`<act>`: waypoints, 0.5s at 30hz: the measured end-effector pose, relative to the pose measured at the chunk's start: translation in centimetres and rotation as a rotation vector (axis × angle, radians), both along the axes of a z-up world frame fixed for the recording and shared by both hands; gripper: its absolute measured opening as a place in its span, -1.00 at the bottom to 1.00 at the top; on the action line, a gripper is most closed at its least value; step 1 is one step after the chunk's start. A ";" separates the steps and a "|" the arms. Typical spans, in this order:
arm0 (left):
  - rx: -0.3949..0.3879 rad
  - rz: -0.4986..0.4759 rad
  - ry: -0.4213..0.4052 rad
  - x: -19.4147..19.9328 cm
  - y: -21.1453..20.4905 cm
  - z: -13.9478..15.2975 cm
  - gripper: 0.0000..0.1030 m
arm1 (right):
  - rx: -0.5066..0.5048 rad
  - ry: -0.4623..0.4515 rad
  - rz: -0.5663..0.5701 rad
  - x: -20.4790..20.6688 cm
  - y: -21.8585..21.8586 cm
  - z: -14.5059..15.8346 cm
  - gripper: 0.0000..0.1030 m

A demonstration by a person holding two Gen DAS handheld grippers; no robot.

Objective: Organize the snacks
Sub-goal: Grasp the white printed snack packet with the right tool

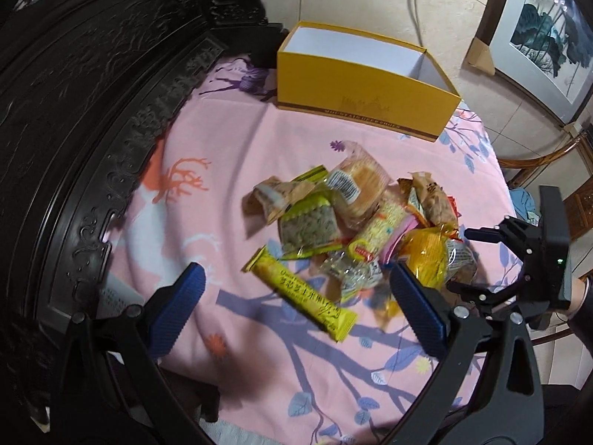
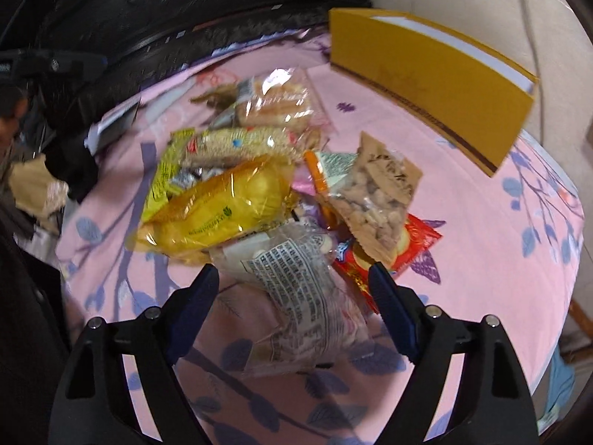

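A heap of wrapped snacks (image 1: 355, 218) lies in the middle of a pink patterned cloth (image 1: 222, 141). Behind it stands an open yellow box (image 1: 363, 89) with nothing showing inside; the right wrist view has the box (image 2: 437, 85) at the upper right. My left gripper (image 1: 296, 296) is open above a long yellow bar (image 1: 300, 293) at the heap's near edge. My right gripper (image 2: 296, 289) is open, and a clear packet with printed text (image 2: 307, 319) lies between its blue pads without a visible squeeze. A yellow bun packet (image 2: 222, 207) lies just beyond it. The right gripper (image 1: 459, 259) also shows beside the heap.
Dark carved wooden furniture (image 1: 92, 111) rims the cloth on the left and back. A framed picture (image 1: 548, 37) leans by the tiled floor at the right, with a wooden chair (image 1: 548, 155) below it. A red packet (image 2: 415, 244) and a brown nut packet (image 2: 378, 200) lie right of the heap.
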State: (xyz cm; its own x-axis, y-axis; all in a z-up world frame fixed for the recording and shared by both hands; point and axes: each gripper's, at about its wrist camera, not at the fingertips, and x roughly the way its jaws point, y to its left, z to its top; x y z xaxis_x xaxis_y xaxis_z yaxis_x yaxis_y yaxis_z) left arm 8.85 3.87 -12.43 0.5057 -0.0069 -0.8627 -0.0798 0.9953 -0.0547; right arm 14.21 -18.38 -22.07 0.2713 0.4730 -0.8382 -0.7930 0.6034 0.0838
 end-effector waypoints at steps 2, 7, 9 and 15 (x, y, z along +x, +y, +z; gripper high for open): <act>0.002 0.008 0.004 -0.2 0.1 -0.1 0.96 | -0.043 0.009 0.029 0.1 0.4 -1.1 0.36; 0.010 0.041 0.028 -1.0 0.8 -0.8 0.96 | -0.050 0.043 0.003 0.1 -0.1 -1.7 -0.21; 0.011 0.044 0.045 -1.3 0.9 -1.4 0.96 | -0.027 0.063 -0.019 -0.3 -0.7 -1.3 -0.25; 0.016 -0.017 0.056 -1.2 -0.8 -2.2 0.96 | 0.069 0.132 -0.159 -1.7 -3.2 -0.2 -0.25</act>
